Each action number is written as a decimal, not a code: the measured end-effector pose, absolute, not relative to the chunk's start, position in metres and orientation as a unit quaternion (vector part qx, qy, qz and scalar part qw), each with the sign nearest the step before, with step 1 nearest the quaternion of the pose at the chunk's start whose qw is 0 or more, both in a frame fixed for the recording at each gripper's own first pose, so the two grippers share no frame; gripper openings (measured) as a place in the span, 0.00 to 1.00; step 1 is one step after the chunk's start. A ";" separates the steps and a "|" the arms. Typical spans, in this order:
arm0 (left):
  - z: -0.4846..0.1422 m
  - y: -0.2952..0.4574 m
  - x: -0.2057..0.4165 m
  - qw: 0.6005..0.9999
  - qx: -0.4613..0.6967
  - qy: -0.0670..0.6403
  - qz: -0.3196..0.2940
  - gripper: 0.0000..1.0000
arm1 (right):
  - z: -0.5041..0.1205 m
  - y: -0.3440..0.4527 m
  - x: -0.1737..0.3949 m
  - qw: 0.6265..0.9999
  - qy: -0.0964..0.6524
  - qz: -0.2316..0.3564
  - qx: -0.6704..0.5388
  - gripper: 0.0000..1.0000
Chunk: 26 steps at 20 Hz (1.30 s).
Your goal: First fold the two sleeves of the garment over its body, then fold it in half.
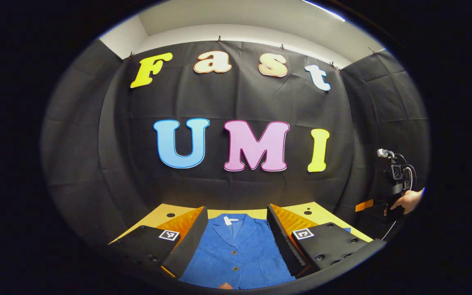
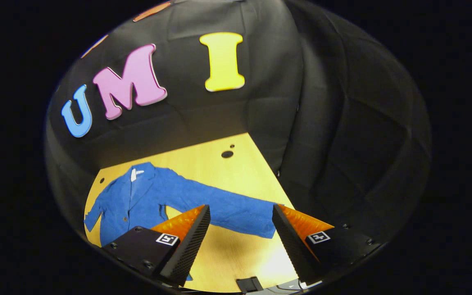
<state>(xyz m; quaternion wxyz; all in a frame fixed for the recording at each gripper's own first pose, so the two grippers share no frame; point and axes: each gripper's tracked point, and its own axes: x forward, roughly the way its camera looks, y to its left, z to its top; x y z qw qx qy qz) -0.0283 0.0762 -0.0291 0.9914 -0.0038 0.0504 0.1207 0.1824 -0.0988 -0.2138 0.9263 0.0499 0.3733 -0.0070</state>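
Observation:
A blue buttoned jacket [image 2: 137, 196] lies flat on the yellow table [image 2: 219, 172], collar toward the back wall. One long sleeve [image 2: 228, 209] stretches out to the right in the right gripper view. My right gripper [image 2: 241, 221] is open above the table, its fingers either side of that sleeve's cuff end and raised off it. My left gripper [image 1: 237, 233] is open over the jacket's chest [image 1: 236, 254], collar and buttons between its fingers. Far right in the left gripper view, a hand holds the other gripper [image 1: 395, 184] up in the air.
The yellow table has small dark holes [image 2: 227, 154] near its back edge. Black cloth walls close in behind and on the right. A small dark fitting [image 2: 249, 283] sits at the table's front edge.

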 end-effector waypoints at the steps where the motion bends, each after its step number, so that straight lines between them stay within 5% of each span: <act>1: -0.029 0.075 -0.024 0.990 0.001 0.054 0.127 0.82 | -0.235 -0.106 0.189 0.912 0.407 -0.010 0.054 0.98; 10: -0.048 0.077 -0.007 0.968 -0.014 0.111 0.225 0.83 | -0.399 -0.144 0.185 0.758 0.639 -0.051 0.118 0.98; 15: -0.056 0.073 0.005 0.965 -0.012 0.122 0.234 0.83 | -0.417 -0.146 0.197 0.749 0.645 -0.072 0.137 0.82; 16: -0.055 0.073 0.010 0.965 -0.014 0.119 0.232 0.83 | -0.419 -0.143 0.200 0.751 0.641 -0.069 0.142 0.70; 18: -0.047 0.073 0.014 0.969 -0.012 0.108 0.223 0.83 | -0.418 -0.151 0.197 0.754 0.640 -0.081 0.120 0.80; 21: -0.046 0.083 0.014 0.973 -0.007 0.097 0.208 0.83 | -0.423 -0.153 0.195 0.753 0.641 -0.094 0.114 0.26; 22: -0.049 0.090 0.010 0.974 -0.008 0.098 0.204 0.83 | -0.420 -0.150 0.194 0.754 0.638 -0.095 0.125 0.29; 23: -0.049 0.098 0.004 0.975 -0.009 0.097 0.202 0.83 | -0.422 -0.151 0.198 0.761 0.626 -0.103 0.136 0.08; 26: -0.052 0.133 -0.019 0.974 -0.008 0.093 0.208 0.83 | -0.414 -0.142 0.189 0.765 0.605 -0.122 0.182 0.05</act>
